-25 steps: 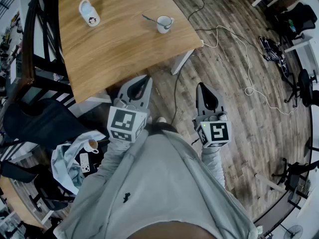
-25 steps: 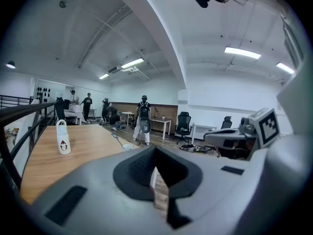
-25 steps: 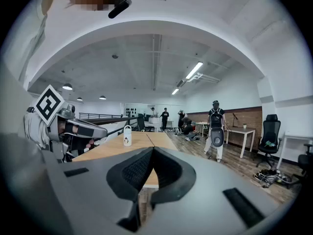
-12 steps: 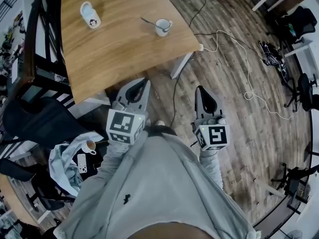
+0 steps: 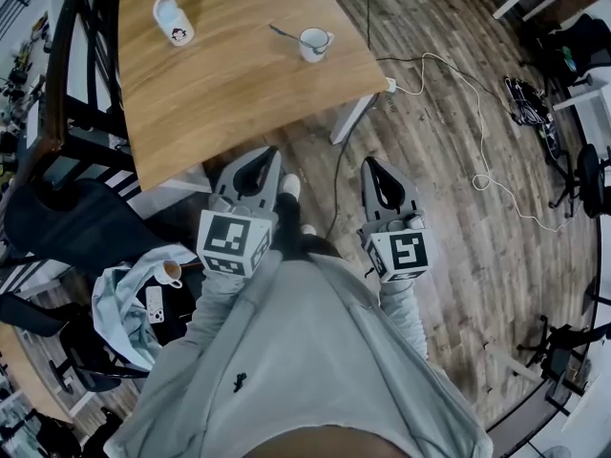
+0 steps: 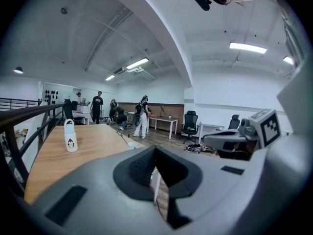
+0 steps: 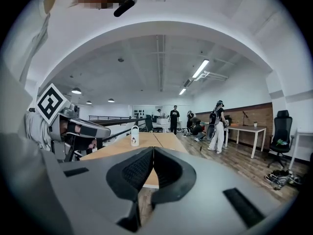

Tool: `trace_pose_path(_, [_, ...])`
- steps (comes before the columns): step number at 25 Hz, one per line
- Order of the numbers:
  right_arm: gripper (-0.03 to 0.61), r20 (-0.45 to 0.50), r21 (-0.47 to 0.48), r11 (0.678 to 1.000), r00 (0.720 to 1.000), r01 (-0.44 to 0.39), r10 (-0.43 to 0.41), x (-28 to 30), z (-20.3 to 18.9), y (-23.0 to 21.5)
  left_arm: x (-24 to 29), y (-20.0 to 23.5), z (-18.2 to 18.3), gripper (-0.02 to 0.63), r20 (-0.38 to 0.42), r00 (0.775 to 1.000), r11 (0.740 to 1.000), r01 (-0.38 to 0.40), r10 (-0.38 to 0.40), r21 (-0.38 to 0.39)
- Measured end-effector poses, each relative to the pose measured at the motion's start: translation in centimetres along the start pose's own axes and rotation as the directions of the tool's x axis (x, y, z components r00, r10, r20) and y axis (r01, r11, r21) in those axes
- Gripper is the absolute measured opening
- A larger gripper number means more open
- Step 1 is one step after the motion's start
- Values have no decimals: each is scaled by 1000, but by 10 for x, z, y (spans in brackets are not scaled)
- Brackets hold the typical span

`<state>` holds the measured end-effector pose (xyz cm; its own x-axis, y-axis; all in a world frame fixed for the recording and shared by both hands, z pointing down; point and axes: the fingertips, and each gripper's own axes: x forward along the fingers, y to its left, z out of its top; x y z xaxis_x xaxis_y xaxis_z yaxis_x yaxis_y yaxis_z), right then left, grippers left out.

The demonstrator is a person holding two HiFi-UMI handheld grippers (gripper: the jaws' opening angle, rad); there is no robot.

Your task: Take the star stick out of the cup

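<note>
1. Both hand-held grippers have drawn slightly closer together since a second ago, and a light shoe point(image 5: 289, 187) has come forward between them.
2. Head view: a wooden tabletop point(image 5: 229, 84) stands on a plank floor point(image 5: 449, 256). The white cup point(image 5: 313, 43) stands near its far right edge. The star stick point(image 5: 283, 34) leans out of the cup to the left.
3. A white bottle point(image 5: 173, 20) stands well apart at the tabletop's far left.
4. The left hand-held gripper point(image 5: 270, 153) and the right hand-held gripper point(image 5: 368, 162) hang over the floor short of the tabletop, with nothing between them and the cup but bare wood.
5. A pale cable point(image 5: 477, 160) winds across the floor. A dark chair point(image 5: 67, 227) and a crumpled cloth point(image 5: 119, 313) with a small cup point(image 5: 172, 273) lie at the left.
6. Left gripper view: the jaws are pressed together with nothing between them. Past them lie the tabletop point(image 6: 83, 153), the bottle point(image 6: 71, 136), the cup point(image 6: 132, 145) and the other hand-held gripper point(image 6: 230, 141).
7. People point(image 6: 142, 116) stand by desks under a white vaulted ceiling, which the head view does not show.
8. Right gripper view: the jaws are likewise closed and empty. The bottle point(image 7: 134, 136) and the left hand-held gripper point(image 7: 83, 129) show. Office chairs point(image 7: 281, 126) stand at the right.
</note>
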<state>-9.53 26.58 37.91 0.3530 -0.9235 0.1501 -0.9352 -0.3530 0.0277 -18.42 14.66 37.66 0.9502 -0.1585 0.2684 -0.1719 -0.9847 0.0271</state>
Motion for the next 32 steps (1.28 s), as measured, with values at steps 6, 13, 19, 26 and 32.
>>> trace_pose_path(6, [17, -45, -7, 1000, 999, -30, 30, 45, -7, -9, 31, 29, -3, 20, -9, 1000, 999, -16, 16, -30])
trace_pose_path(13, [17, -87, -16, 997, 994, -70, 68, 138, 0, -33, 99, 93, 10, 20, -8, 999, 997, -38, 38, -71])
trace_pose_path(19, [17, -98, -16, 997, 992, -79, 77, 218, 13, -62, 151, 157, 30, 20, -9, 997, 994, -73, 72, -85])
trace_pose_path(26, [17, -120, -27, 998, 991, -58, 55, 269, 23, -80, 187, 200, 42, 20, -4, 998, 992, -70, 70, -103])
trace_pose_path(32, [17, -142, -28, 998, 989, -54, 49, 284, 24, -89, 200, 212, 37, 20, -26, 997, 989, -74, 72, -128])
